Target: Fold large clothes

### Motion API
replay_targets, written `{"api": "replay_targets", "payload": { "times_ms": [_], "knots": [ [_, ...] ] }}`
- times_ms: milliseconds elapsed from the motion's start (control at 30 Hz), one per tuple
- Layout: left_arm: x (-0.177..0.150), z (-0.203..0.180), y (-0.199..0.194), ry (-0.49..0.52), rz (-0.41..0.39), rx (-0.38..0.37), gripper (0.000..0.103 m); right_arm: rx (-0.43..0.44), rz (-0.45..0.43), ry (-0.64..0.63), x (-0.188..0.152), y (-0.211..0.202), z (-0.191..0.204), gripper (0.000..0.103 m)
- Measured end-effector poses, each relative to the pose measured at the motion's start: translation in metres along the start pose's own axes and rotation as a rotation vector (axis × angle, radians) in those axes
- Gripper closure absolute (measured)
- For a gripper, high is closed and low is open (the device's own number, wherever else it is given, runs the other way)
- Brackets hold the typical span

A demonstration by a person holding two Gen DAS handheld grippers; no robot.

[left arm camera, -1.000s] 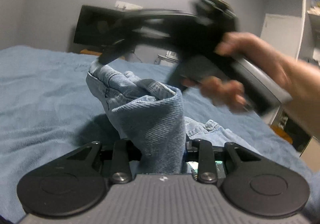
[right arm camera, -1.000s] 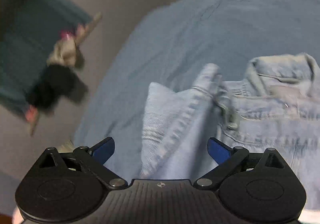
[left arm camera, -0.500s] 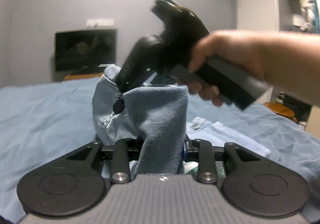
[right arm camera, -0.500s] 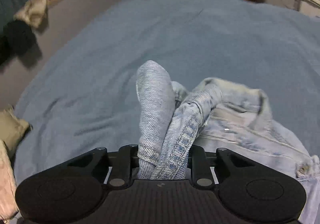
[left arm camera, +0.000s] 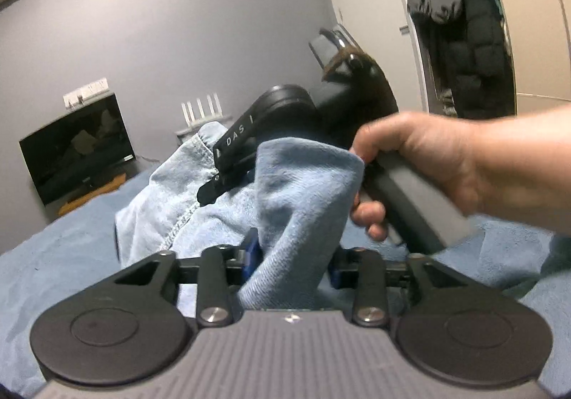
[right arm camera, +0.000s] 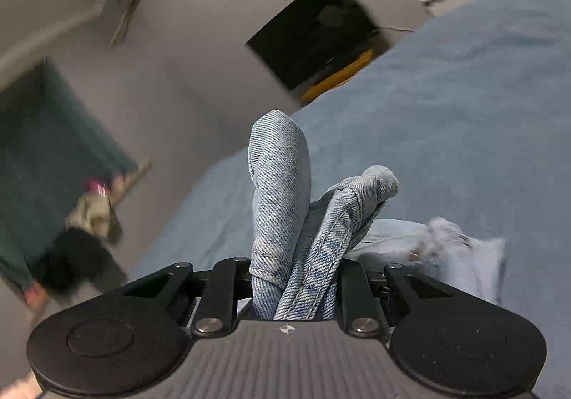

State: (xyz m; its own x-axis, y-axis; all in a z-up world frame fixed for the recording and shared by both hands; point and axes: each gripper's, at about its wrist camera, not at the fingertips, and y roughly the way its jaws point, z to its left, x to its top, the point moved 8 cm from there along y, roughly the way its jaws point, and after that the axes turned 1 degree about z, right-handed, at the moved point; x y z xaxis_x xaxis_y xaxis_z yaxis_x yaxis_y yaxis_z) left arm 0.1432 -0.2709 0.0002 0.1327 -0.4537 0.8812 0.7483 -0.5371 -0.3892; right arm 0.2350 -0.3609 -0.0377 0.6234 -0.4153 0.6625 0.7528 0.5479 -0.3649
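Observation:
A light-blue denim jacket is bunched up above the blue bed blanket. My left gripper has a thick fold of it between its blue pads; the jaws are opening, and the cloth still touches both pads. In the left wrist view a person's hand holds my right gripper just beyond that fold, its fingers dug into the denim. The right wrist view shows the right gripper shut on two twisted folds of the denim jacket, which stand up from the jaws. More of the jacket trails off to the right on the blanket.
A dark TV on a wooden stand and a white router stand against the far wall. Dark coats hang by a wardrobe at the right. At the left of the right wrist view, blurred clothes hang before a teal curtain.
The right gripper went from wide open to shut on the denim. Both grippers swung sideways with the jacket, and both views tilted. The left jaws stand wider, with blue pads now showing.

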Motion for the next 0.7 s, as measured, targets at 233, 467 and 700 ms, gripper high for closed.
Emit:
{"api": "replay_targets", "payload": {
  "times_ms": [233,467,700],
  "knots": [
    [-0.013,-0.005,0.002,-0.008,0.062,-0.083,0.019,0.021,0.031,0.099,-0.005,0.035,-0.064,0.082],
    [-0.038,0.08,0.009,-0.336,0.138,-0.057,0.019,0.043,0.104,0.061,-0.012,0.066,-0.099,0.081],
    [-0.064,0.124,0.032,-0.474,0.192,-0.072,0.019,-0.004,0.195,0.044,-0.019,0.068,-0.117,0.064]
  ]
}}
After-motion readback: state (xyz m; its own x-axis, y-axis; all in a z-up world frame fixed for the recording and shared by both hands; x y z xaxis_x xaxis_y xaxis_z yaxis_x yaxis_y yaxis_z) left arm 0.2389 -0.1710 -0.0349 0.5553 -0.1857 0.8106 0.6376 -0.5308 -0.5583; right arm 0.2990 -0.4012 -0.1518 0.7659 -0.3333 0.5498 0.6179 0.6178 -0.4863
